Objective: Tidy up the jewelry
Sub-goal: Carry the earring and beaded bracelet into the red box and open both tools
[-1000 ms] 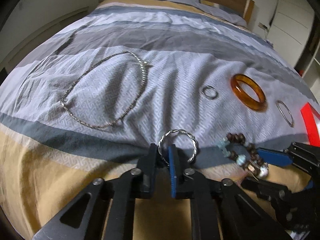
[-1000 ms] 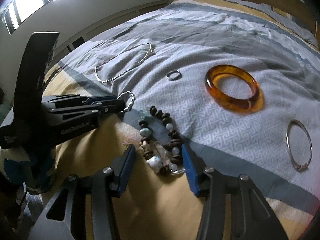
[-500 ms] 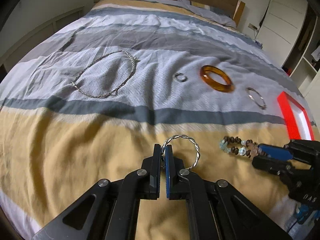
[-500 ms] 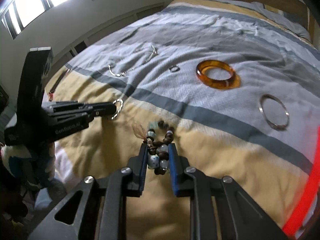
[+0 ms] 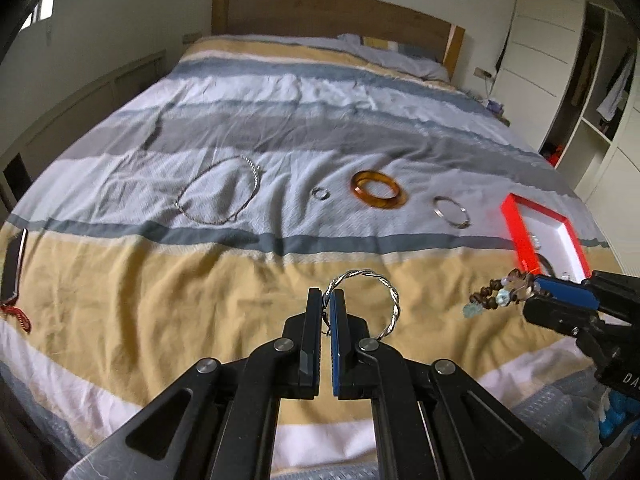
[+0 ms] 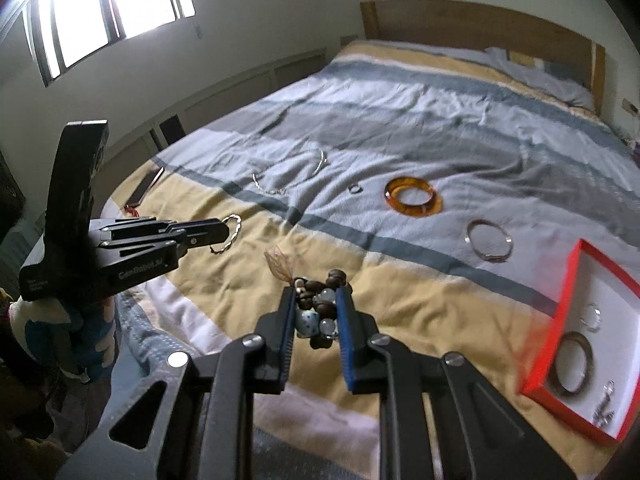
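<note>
Twisted bangle (image 5: 362, 303) gleaming as polished silver metal, rope-textured. Bead bracelet (image 6: 319, 309) showing matt brown wood beads mixed with glossy pale ones. Amber bangle (image 5: 378, 190) looking smooth, translucent, glassy. Thin bangle (image 6: 489, 239) shining as plain metal. Bedspread (image 5: 224, 280) lying as soft, wrinkled matt cloth. Headboard (image 5: 332, 14) showing smooth wood. Box (image 6: 560, 312) appearing as red card.

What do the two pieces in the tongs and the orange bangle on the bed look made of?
Twisted bangle in the left tongs: silvery metal, going by its bright rope-like glints. Beaded bracelet in the right tongs: matte brown beads, probably wood, mixed with glossy pale ones, glass or ceramic. Orange bangle: translucent amber, likely resin or plastic.
</note>
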The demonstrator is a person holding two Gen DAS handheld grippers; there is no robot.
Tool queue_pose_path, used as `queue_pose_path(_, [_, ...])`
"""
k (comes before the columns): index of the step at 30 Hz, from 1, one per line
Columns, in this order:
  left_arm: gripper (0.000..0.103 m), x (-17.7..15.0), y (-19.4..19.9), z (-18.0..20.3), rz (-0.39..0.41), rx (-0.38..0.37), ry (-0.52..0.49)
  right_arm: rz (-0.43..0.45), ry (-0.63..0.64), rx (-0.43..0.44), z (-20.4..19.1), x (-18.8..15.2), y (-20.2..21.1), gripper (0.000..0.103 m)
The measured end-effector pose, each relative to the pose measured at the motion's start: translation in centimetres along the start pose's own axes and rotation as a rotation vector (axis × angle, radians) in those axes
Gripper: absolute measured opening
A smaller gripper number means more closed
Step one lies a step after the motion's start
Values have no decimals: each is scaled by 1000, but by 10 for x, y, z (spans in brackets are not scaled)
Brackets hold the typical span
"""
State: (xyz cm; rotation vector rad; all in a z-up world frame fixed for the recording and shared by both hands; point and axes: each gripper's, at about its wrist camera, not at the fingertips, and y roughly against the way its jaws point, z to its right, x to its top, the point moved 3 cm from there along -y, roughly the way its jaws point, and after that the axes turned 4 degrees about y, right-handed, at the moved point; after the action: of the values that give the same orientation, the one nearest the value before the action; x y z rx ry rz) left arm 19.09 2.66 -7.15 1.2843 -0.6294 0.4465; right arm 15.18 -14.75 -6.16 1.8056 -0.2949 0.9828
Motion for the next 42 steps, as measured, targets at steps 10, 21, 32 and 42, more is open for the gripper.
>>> queue_pose_path(10, [3,3,38,54,48,-54,-52,108,-48,-80,23,-15,76,18])
queue_pose_path(21, [3,2,13,175,-14,-178,-206,153,-191,-216,112,-60,133,18])
queue_pose_path(32, [3,22,-66,296,-74,-286,-359,94,-345,-377,227,-101,140,18])
queue_pose_path(42, [3,32,-155,350,-130,-295,-408,-8,-389,-445,287,-115,95,18])
